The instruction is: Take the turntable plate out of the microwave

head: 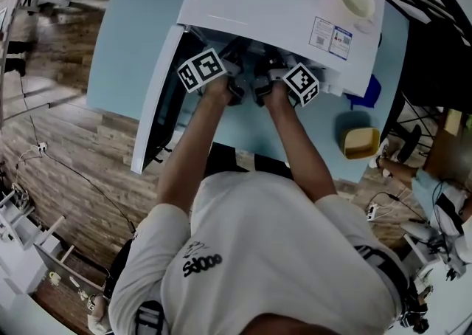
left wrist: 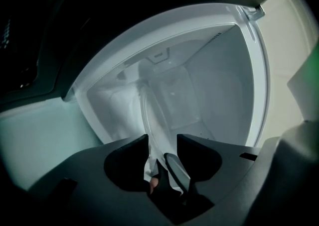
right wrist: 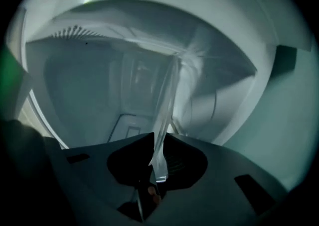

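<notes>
The white microwave [head: 273,1] stands on a light blue table [head: 133,23], its door [head: 155,105] swung open to the left. Both grippers reach into the opening side by side, the left gripper [head: 232,88] beside the right gripper [head: 264,90]. In the left gripper view the clear glass turntable plate [left wrist: 149,115] runs edge-on from the cavity into the left gripper [left wrist: 162,143], whose pads hold its rim. In the right gripper view the plate [right wrist: 167,100] also shows edge-on, and the right gripper [right wrist: 158,139] is shut on its rim. In the head view the plate is hidden.
A white lidded jar [head: 352,3] stands on top of the microwave at the right. A yellow container [head: 361,142] and a blue object [head: 366,94] sit on the table to the right. The cavity walls [left wrist: 209,85] close in around the plate. Wooden floor lies to the left.
</notes>
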Action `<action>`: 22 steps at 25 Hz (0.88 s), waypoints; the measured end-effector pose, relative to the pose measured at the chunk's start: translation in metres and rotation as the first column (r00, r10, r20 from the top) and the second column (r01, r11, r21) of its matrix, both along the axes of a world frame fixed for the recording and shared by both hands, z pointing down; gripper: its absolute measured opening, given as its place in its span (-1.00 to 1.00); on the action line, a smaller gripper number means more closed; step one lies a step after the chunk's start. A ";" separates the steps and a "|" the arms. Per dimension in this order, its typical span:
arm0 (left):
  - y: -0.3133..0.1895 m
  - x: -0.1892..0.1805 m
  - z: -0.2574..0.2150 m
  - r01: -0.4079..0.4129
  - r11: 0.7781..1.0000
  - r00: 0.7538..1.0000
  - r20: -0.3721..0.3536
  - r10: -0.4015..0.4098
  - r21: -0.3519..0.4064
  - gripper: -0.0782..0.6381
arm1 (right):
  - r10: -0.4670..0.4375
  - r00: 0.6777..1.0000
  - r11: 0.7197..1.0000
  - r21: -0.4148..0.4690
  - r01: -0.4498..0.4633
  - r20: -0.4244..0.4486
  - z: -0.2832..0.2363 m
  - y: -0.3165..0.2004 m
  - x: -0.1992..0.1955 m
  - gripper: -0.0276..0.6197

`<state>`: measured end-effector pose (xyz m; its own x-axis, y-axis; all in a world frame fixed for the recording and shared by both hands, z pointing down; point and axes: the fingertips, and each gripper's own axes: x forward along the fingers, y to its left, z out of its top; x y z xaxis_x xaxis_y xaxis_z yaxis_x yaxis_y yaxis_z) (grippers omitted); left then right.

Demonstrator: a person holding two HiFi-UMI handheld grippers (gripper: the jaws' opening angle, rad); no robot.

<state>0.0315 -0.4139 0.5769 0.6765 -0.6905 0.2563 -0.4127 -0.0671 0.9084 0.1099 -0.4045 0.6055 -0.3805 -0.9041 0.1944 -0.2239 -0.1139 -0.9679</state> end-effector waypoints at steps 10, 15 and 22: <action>0.014 0.003 0.010 0.008 1.000 0.999 -0.031 -0.009 -0.019 -0.30 | 0.004 0.994 1.000 0.020 -0.007 0.111 -0.002 0.014 0.006 -0.78; 0.009 0.002 0.017 0.036 0.999 0.999 -0.035 -0.038 -0.032 -0.29 | -0.030 0.992 0.999 0.046 0.025 0.119 -0.010 0.022 0.003 -0.78; 0.011 -0.007 0.030 0.070 0.997 0.997 -0.013 -0.070 -0.036 -0.30 | -0.067 0.989 0.998 0.023 0.064 0.130 -0.013 0.048 -0.004 -0.78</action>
